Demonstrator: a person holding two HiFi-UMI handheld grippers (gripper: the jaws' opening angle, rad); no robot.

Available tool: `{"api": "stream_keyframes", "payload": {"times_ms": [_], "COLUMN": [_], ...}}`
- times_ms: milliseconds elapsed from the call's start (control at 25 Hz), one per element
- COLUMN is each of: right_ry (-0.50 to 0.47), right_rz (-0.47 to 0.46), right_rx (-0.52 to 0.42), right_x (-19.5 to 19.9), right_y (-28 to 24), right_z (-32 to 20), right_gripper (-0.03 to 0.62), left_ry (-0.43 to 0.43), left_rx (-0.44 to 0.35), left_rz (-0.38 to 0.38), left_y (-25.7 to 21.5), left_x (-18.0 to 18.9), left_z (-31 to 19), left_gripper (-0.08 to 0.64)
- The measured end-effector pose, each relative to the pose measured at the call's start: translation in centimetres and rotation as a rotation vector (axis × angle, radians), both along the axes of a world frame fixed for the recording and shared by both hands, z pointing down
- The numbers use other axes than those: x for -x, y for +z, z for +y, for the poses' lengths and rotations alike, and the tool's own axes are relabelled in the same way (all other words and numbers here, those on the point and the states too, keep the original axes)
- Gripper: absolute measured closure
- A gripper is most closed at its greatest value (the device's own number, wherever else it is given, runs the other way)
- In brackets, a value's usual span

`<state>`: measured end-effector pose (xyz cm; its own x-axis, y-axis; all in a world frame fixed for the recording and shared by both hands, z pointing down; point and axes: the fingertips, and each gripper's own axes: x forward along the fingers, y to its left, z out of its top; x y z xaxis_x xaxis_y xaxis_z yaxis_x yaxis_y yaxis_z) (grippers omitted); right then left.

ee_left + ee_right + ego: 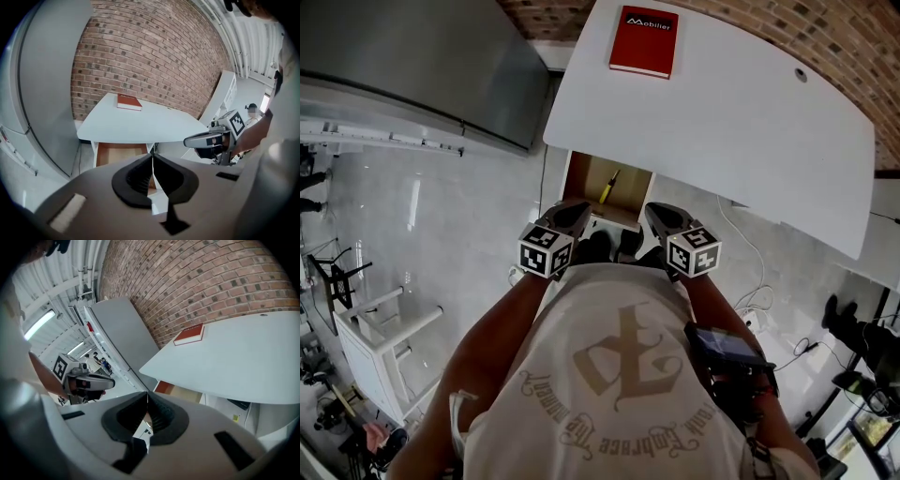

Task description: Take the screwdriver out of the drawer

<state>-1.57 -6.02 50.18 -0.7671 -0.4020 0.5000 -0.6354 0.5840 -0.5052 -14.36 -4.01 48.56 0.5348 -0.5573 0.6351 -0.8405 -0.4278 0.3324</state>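
An open wooden drawer (586,172) sticks out from under the white table (722,112). A yellow-handled screwdriver (608,187) lies inside it. My left gripper (577,210) and right gripper (655,213) hover side by side just in front of the drawer, both shut and holding nothing. In the left gripper view the shut jaws (152,158) point at the drawer (119,153), with the right gripper (206,139) off to the side. In the right gripper view the shut jaws (147,398) face the drawer (180,391), and the left gripper (91,380) shows at the left. The screwdriver is hidden in both gripper views.
A red book (644,40) lies at the far end of the table. A grey cabinet (412,66) stands to the left against the brick wall (150,56). A white frame (384,337) stands on the floor at lower left. Cables (759,300) lie on the floor at right.
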Motion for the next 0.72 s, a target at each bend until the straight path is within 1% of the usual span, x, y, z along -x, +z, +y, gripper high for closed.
{"api": "stream_keyframes", "payload": {"times_ms": [240, 480, 720], "right_ry": [0.013, 0.063, 0.091], "right_rz": [0.021, 0.016, 0.013], "right_rx": [0.021, 0.045, 0.073], "right_x": [-1.0, -1.8, -2.6], "right_y": [1.3, 2.1, 3.7], "right_z": [0.6, 1.1, 1.8], "right_gripper": [0.586, 0.586, 0.586], "left_ry": [0.007, 0.060, 0.052], "left_rx": [0.050, 0.106, 0.147], "left_rz": [0.005, -0.024, -0.043], "left_y": [2.0, 4.7, 7.1], "left_x": [-0.5, -0.9, -1.7], "left_z": [1.2, 2.3, 1.7], "left_gripper": [0.551, 0.549, 0.549]}}
